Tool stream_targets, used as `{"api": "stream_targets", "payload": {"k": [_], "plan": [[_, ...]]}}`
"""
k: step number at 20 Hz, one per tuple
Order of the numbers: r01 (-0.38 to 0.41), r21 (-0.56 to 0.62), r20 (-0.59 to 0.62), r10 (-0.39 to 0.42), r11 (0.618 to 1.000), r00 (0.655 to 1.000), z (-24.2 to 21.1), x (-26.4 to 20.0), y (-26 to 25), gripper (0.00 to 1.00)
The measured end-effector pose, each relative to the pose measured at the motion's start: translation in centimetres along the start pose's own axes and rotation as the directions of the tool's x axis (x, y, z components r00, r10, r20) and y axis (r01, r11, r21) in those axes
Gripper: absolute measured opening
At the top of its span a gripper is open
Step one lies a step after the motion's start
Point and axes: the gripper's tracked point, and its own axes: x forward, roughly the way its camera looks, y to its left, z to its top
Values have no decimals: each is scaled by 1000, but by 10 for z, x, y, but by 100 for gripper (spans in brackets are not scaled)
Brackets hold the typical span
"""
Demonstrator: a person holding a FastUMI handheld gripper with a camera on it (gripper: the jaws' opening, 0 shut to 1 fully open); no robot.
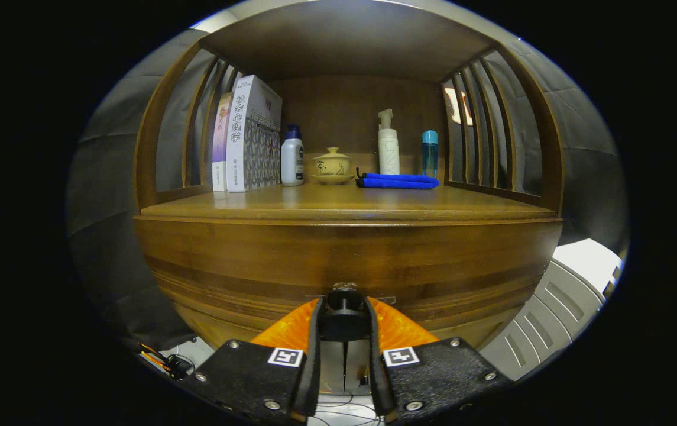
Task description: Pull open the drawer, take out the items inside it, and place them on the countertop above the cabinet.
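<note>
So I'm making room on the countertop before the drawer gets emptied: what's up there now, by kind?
Books: 3
Bottles: 3
Lidded cup on saucer: 1
Blue cloth: 1
Total: 8
Tongs grip the drawer knob.

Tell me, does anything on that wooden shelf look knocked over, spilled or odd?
Nothing stands out. The books, white bottle, lidded cup, pump bottle and blue bottle all stand upright, and the blue cloth lies neatly folded. The gripper is closed around the drawer knob.

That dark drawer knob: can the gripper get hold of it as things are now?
Probably yes. The gripper has its fingers closed either side of the drawer knob, apparently pressing it, with nothing between. The drawer front looks shut.
</note>
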Motion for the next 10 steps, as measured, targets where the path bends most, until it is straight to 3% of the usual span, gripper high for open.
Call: {"api": "stream_targets", "payload": {"k": [4,10], "plan": [[3,15,-1,-3,1000,1000,-1,-1,1,30],[7,7,-10,-7,1000,1000,-9,-31,-3,30]]}}
